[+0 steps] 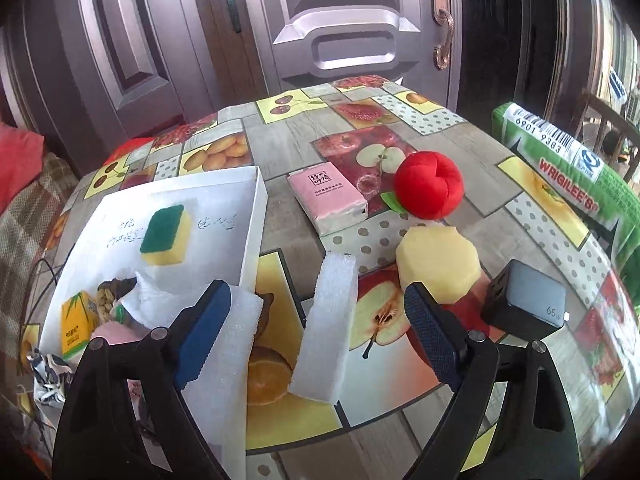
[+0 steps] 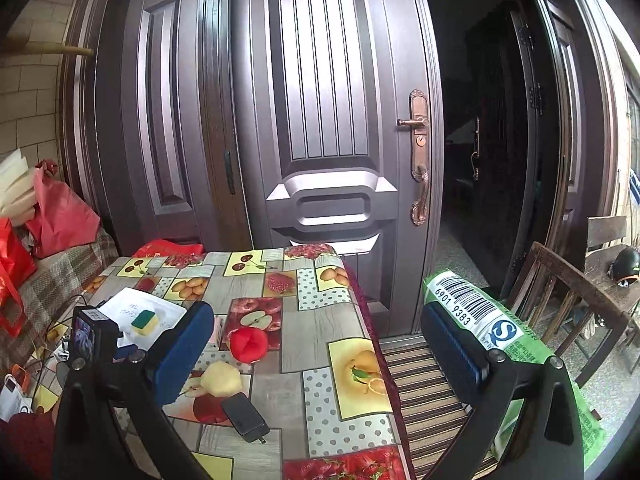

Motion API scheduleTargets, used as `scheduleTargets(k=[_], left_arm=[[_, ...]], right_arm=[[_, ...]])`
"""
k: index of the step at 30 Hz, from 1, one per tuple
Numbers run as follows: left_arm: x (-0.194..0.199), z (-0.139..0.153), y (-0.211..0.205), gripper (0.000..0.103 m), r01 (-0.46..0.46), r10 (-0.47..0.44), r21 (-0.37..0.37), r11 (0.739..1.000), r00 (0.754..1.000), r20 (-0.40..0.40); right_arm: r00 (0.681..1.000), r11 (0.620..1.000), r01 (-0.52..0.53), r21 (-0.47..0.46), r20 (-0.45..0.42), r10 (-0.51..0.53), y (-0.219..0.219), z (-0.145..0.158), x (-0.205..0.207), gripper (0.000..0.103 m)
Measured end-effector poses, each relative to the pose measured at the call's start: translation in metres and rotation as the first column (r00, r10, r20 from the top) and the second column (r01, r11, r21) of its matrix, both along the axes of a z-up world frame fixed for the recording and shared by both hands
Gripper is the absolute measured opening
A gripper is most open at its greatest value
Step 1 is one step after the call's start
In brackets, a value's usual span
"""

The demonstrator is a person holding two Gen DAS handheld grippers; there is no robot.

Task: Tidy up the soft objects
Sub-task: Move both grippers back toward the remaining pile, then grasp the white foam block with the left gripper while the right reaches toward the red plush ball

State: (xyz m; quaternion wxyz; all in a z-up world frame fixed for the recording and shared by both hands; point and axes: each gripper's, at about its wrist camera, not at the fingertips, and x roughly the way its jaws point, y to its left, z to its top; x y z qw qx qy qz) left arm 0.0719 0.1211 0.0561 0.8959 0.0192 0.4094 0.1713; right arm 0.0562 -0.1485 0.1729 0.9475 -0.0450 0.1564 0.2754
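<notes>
Left gripper (image 1: 318, 316) spread wide, straddling a white foam strip (image 1: 326, 328) without touching it; strip lies on the tablecloth (image 1: 420, 412), long axis near-to-far, right of the white box (image 1: 256, 216). Right gripper (image 2: 320, 352) wide, empty.

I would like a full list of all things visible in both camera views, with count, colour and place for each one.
white box: 1, white, left part of table
sponge: 1, green and yellow, inside the box
tissue pack: 1, pink, table middle
plush ball: 1, red, right of the tissue pack
foam strip: 1, white, between the left gripper's fingers, untouched
yellow sponge: 1, pale yellow, in front of the ball
charger: 1, black and grey, table right
green package: 1, green and white, alongside the right gripper
tablecloth: 1, fruit print
door: 1, brown, behind
left gripper: 1, black and blue, open
right gripper: 1, black and blue, open
</notes>
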Motion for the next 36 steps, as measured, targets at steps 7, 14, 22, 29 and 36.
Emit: scheduleTargets(k=[7,14,22,29,36], left_arm=[[0.02,-0.029,-0.031,0.046,0.136,-0.117,0.126,0.983,0.982,-0.146],[-0.003,-0.005,-0.023,0.019,0.043,-0.043,-0.051,0.998,0.999,-0.008],[-0.085,0.076,-0.039,0.019,-0.103,0.148,-0.212,0.972,0.967,0.207],[-0.157,0.097,-0.025,0.019,-0.24,0.297,-0.212,0.947,0.907,0.3],[-0.206,0.099,-0.001,0.019,-0.361,0.408,-0.202,0.91,0.862,0.299]], right_arm=[[0.994,0.996,0.055,0.068,-0.101,-0.048,-0.017,-0.027,0.006,0.103],[0.999,0.991,0.029,0.129,-0.044,-0.023,-0.027,-0.035,0.015,0.103],[0.924,0.959,-0.243,-0.148,-0.336,0.182,0.088,-0.081,0.121,0.103],[0.907,0.886,-0.311,-0.343,-0.386,0.169,0.18,-0.156,0.154,0.103],[0.87,0.824,-0.367,-0.431,-0.473,0.139,0.239,-0.2,0.176,0.071]])
